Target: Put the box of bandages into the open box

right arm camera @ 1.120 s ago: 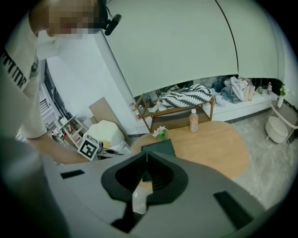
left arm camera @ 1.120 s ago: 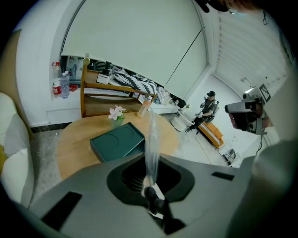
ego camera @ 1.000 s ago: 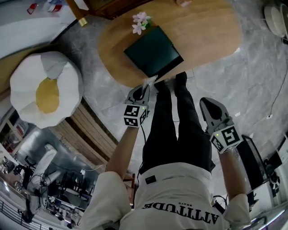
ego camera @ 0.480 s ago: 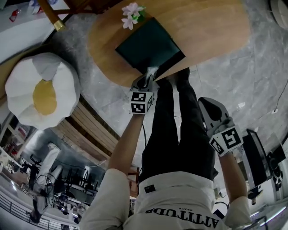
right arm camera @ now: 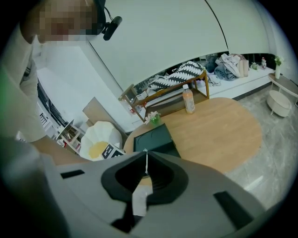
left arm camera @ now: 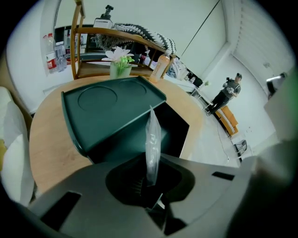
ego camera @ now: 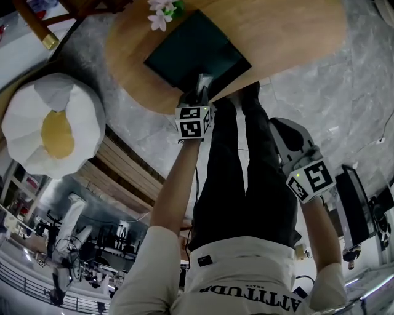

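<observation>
The left gripper (ego camera: 199,93) is closed on the bandage pack (left arm camera: 152,135), which from here looks like a thin, clear-wrapped packet seen edge-on, sticking out past the jaw tips. It hangs over the near edge of the open box (ego camera: 191,52), a dark green one whose lid (left arm camera: 111,104) stands tilted back, with the dark inside of the box right behind the packet. Whether the packet touches the box I cannot tell. The box sits near the front of an oval wooden table (ego camera: 289,31), just beside a small pot of pale flowers (ego camera: 161,7). The right gripper (ego camera: 280,125) has its jaws together with nothing in them; it hangs low beside the person's leg, over the grey floor and well apart from the table. Off to the left lies a fried-egg-shaped cushion (ego camera: 52,123).
</observation>
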{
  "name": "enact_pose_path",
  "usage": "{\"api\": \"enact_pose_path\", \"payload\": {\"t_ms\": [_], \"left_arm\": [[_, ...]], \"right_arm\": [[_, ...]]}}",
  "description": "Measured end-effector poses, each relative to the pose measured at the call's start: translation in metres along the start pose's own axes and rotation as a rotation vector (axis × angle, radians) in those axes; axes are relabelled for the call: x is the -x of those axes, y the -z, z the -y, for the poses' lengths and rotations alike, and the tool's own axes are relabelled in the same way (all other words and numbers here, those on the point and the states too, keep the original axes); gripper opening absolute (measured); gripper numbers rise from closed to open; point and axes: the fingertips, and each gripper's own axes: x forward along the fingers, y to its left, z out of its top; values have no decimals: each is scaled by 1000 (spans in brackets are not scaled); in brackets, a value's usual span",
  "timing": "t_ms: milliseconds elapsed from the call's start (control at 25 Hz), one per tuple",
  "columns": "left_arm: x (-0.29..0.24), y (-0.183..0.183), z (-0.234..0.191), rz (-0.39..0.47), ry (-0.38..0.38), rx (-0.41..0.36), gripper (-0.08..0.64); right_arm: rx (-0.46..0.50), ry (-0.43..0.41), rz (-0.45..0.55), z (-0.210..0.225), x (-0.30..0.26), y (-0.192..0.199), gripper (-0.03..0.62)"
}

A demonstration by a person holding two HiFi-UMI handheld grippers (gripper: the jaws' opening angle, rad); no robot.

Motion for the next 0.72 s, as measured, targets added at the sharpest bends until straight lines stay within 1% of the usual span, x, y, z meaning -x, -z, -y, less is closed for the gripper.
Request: {"api": "enact_pose_path", "payload": {"t_ms": [80,120,160,240,360,480,560,720], "left_arm": [[0,3,-4,-13,-37,-21,37],[0,4,-6,-18,-54,-28,62],[1,6,-8,-22,-70,-34,119],[4,10,-13,-30,-101,-40,163],[11,16,-23,-33,-152,-45,195],[17,19,-26,-33,-190,-61,196],[17,22,-23,-51,-189,-59,196],[3,26,-9,-97,-138,-28,196]], "right_arm": [[-4,-6,-7,0,-4,4,23],[-6,-9,-9,0,-5,6,23],[-8,-12,-11,0,-6,7,23],[-11,-16,-12,0,-7,9,23],[-14,-18,-13,2,-9,11,23],[-20,-16,-13,5,-8,14,22],[-24,-14,-12,7,-8,16,23],[-33,-13,-17,9,-10,24,23]]}}
